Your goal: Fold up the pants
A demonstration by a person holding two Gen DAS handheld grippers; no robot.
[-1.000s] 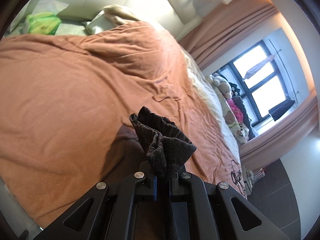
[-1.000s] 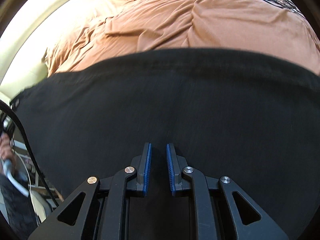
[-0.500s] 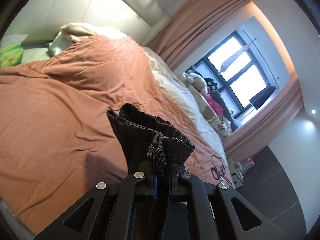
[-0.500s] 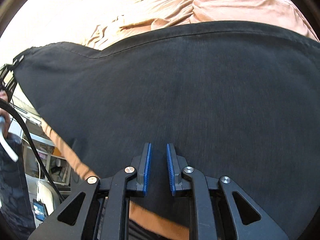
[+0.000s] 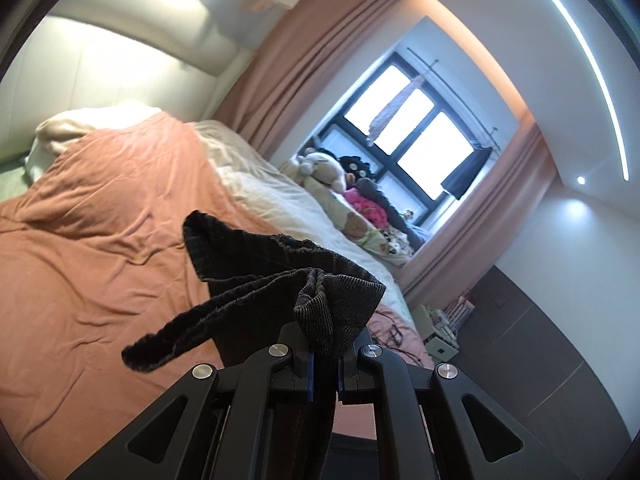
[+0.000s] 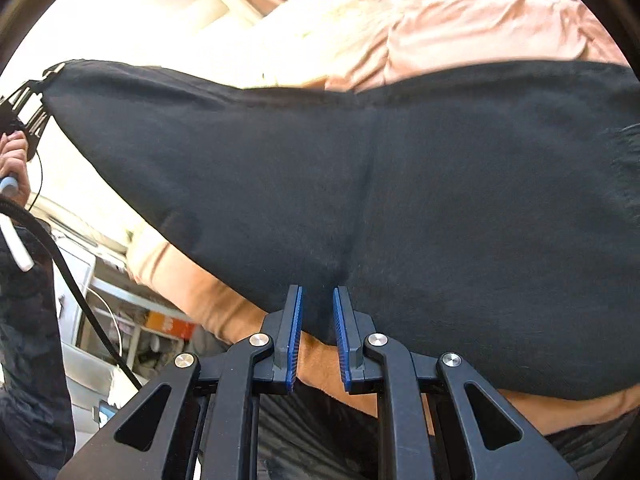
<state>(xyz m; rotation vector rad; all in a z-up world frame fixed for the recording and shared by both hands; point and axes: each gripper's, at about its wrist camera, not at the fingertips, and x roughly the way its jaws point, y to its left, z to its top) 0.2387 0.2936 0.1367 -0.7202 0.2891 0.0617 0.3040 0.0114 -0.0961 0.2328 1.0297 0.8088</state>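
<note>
The black corduroy pants (image 6: 400,184) hang stretched above the rust-orange bedspread (image 5: 100,248), the left gripper (image 5: 325,364) clamped on one bunched edge, the right gripper (image 6: 318,320) pinching the other.

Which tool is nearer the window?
Left. The left tool, shut on the pants, points toward the window across the bed. The right tool faces the bed; no window in its view.
</note>
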